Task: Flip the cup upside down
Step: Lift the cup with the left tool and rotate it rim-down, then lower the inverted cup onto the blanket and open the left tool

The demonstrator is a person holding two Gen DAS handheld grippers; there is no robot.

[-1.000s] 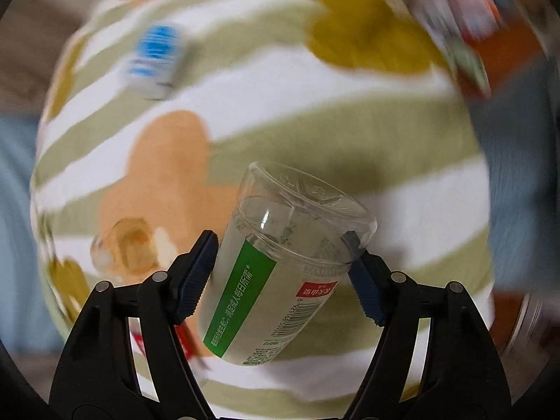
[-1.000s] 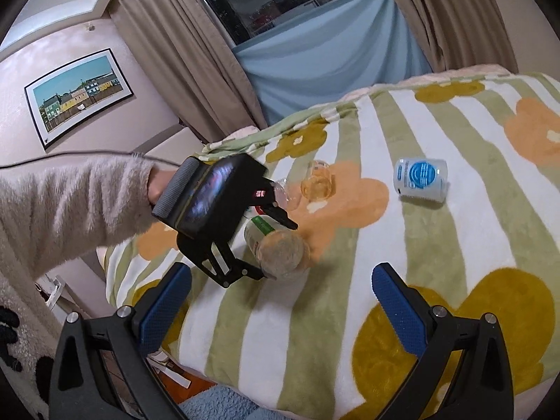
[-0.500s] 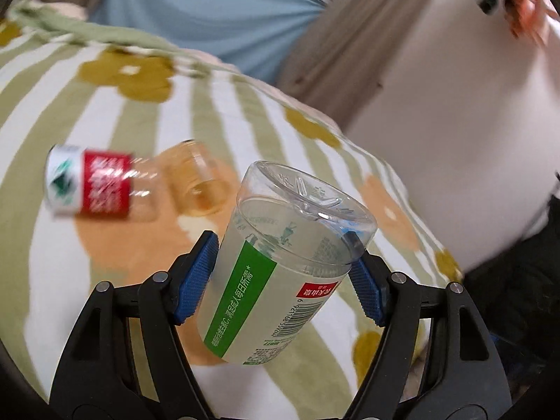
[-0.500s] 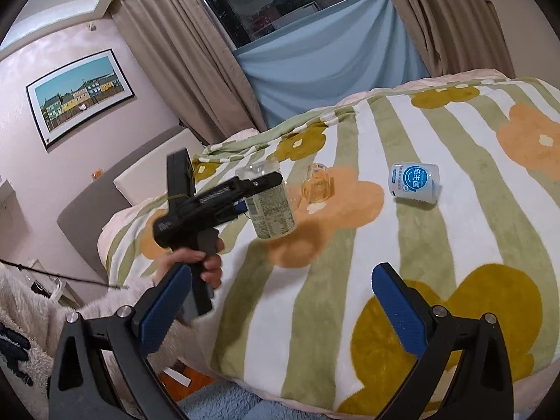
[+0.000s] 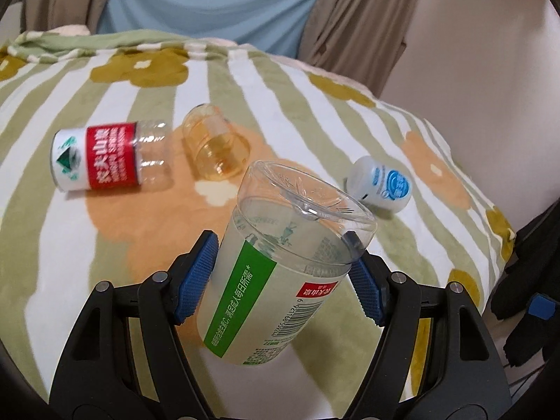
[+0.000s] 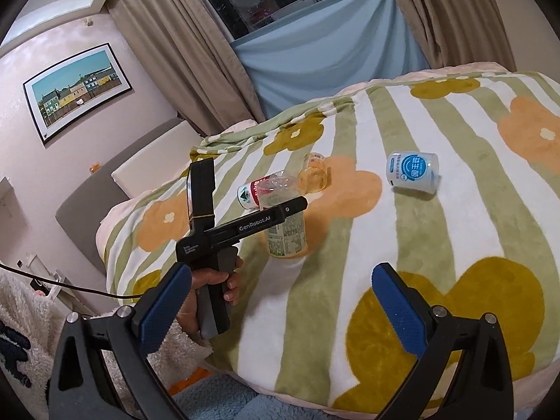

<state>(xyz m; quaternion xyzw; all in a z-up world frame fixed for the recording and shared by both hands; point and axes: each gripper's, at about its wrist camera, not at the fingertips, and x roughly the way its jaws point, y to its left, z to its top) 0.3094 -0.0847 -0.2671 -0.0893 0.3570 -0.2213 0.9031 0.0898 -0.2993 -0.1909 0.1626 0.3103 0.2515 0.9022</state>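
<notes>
My left gripper (image 5: 281, 280) is shut on a clear plastic cup with a green label (image 5: 280, 273). The cup's closed clear base points up and away and its other end points down at the blanket. In the right wrist view the same cup (image 6: 285, 225) stands upright in the left gripper (image 6: 290, 210), with its lower end at or just above the blanket; I cannot tell if it touches. My right gripper (image 6: 280, 311) is open and empty, over the near edge of the bed.
On the striped flower blanket (image 6: 437, 245) lie a red-labelled clear cup (image 5: 105, 155), an amber cup (image 5: 217, 147) and a white-and-blue cup (image 5: 381, 183), all on their sides. Curtains and a wall stand behind the bed.
The left gripper has turned from pointing down at the blanket to level, turning the cup over with it, and has lowered the cup toward the blanket. The right gripper has barely moved.
</notes>
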